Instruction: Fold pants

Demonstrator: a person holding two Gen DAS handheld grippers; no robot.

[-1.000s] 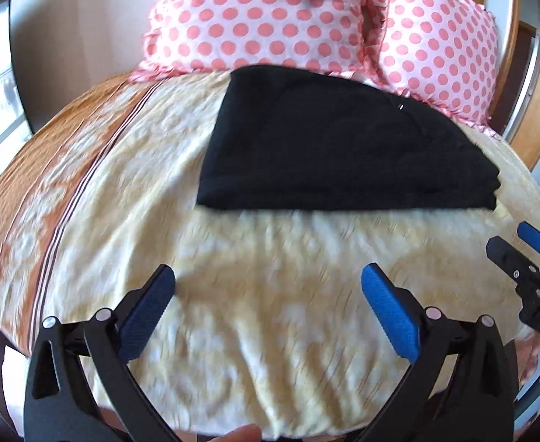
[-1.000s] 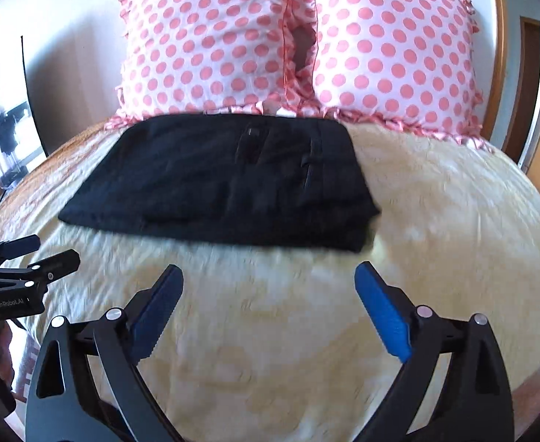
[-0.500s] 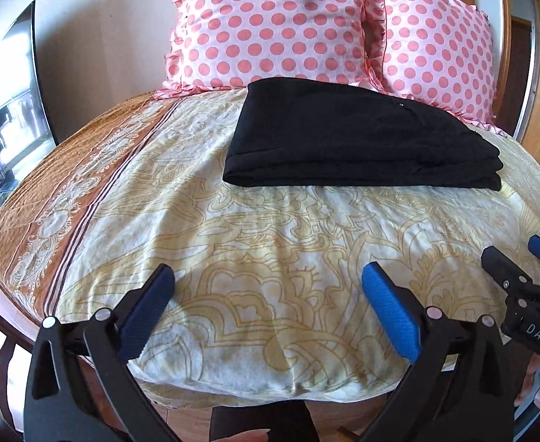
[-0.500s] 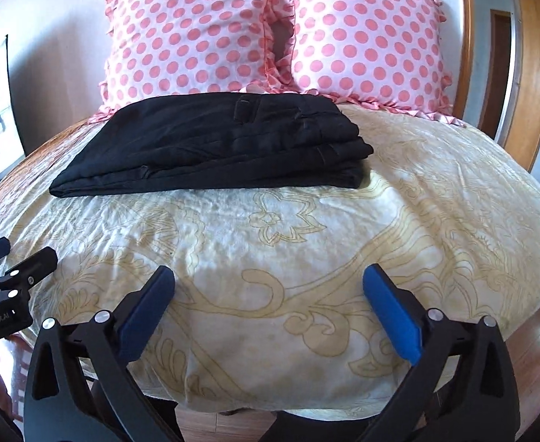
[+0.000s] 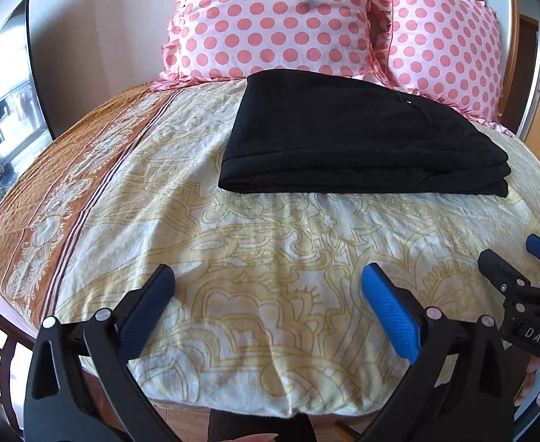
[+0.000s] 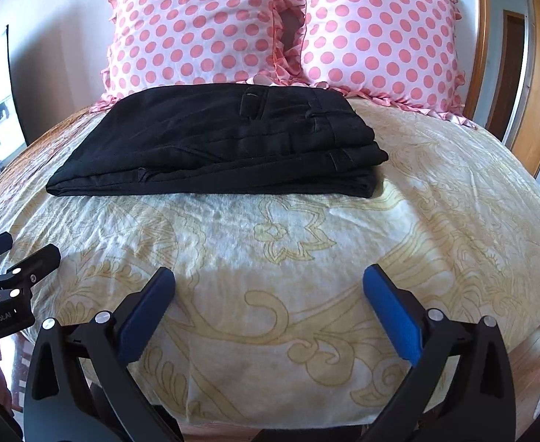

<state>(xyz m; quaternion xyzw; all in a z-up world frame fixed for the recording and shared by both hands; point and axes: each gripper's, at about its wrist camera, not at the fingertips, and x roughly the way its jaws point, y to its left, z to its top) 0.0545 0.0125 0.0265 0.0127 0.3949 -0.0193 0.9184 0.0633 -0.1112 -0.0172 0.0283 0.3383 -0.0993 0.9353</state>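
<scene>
Folded black pants [image 5: 358, 136] on bedspread [image 5: 277, 243], well beyond spread fingers [image 5: 389, 313]

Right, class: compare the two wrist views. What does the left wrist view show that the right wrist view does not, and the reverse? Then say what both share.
Only the left wrist view shows the bedcover's orange patterned border and the pants' smooth folded end.

Only the right wrist view shows the belt loop and the stacked layers at the pants' other end.

Both show the folded black pants lying on the yellow bedcover before two pink polka-dot pillows, and both hand-held grippers, left and right, open, empty and short of the pants.
</scene>
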